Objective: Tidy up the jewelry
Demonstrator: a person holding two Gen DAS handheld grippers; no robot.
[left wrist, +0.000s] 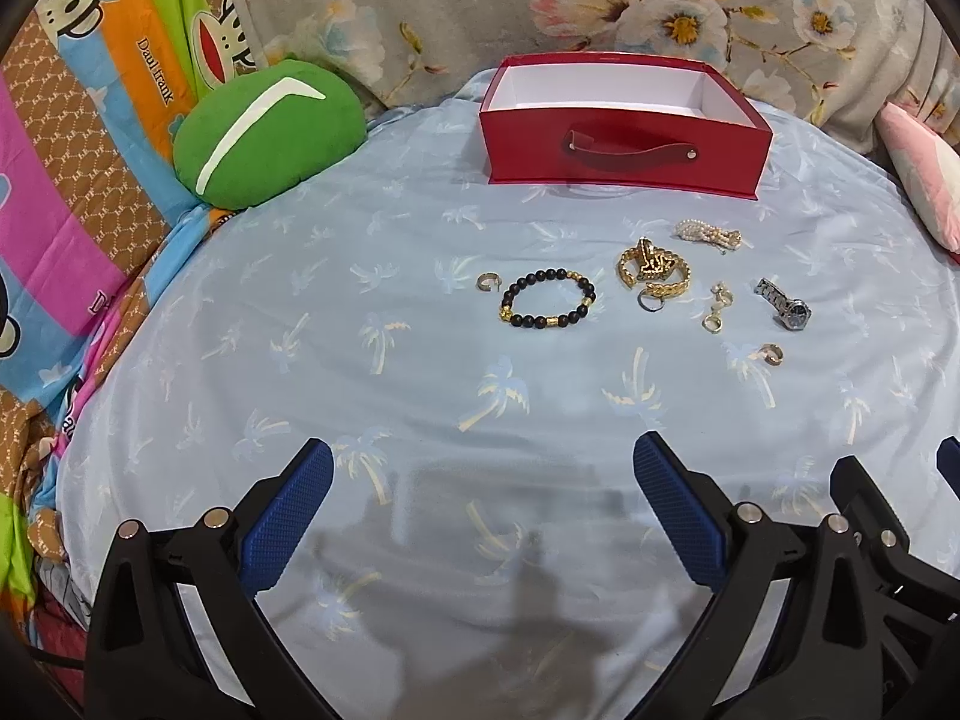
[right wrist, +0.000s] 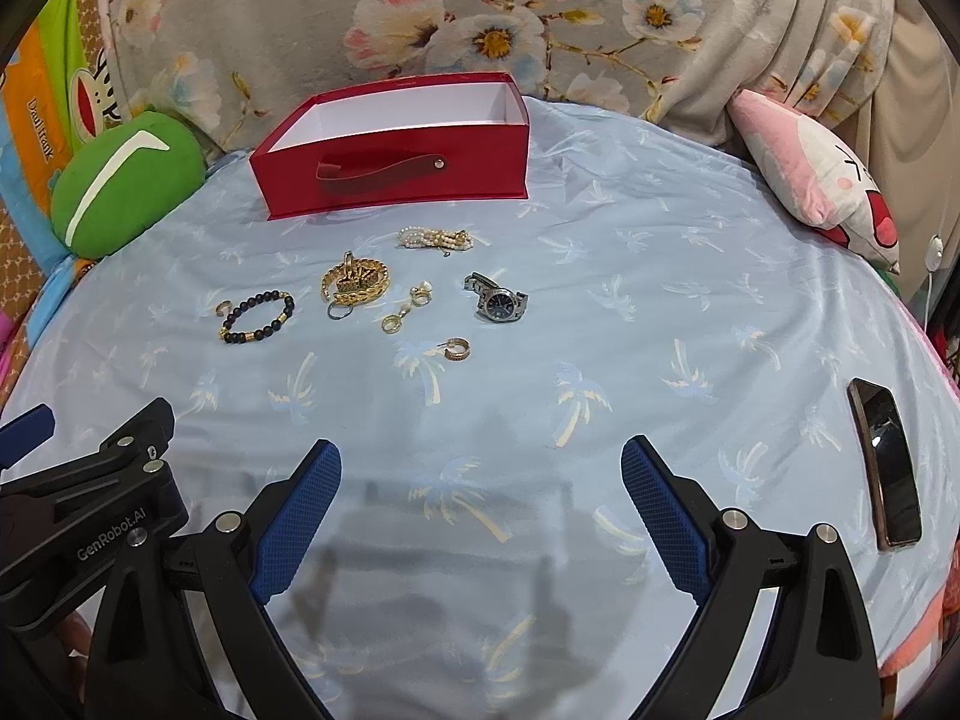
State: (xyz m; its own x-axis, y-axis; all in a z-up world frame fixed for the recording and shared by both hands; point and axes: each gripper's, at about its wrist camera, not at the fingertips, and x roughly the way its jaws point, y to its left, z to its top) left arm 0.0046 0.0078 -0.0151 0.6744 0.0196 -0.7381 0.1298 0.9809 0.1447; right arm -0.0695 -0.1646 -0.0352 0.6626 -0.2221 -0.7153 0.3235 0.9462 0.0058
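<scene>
both fingers (left wrist: 483, 480) (right wrist: 481, 477) spread wide, empty; left one (right wrist: 90, 480) reads "genrobot.ai"; blanket (left wrist: 150, 78) "daul frank".

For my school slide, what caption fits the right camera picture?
Open right gripper faces jewelry on the blue sheet before an empty red box.

Gripper marking: "GenRobot.AI", white print on the black body of the left gripper (right wrist: 24, 426), seen at the left edge of the right wrist view.
Blanket text: "Daul frank", dark letters on the orange panel of the cartoon blanket (left wrist: 153, 69); same words run vertically on the orange strip in the right wrist view.
Blanket badge: small blue badge on the cartoon monkey's cap reads roughly "Captain"; too small to confirm.
Blanket lower edge: partial letters ("D...") on the blue strip, cut off, unreadable.
Pink pillow (right wrist: 816, 180): printed strokes, face drawing or characters, cannot tell.
Wristwatch (right wrist: 498, 300) dial: too small to read.
Red box (left wrist: 624, 138): no legible print.
</scene>
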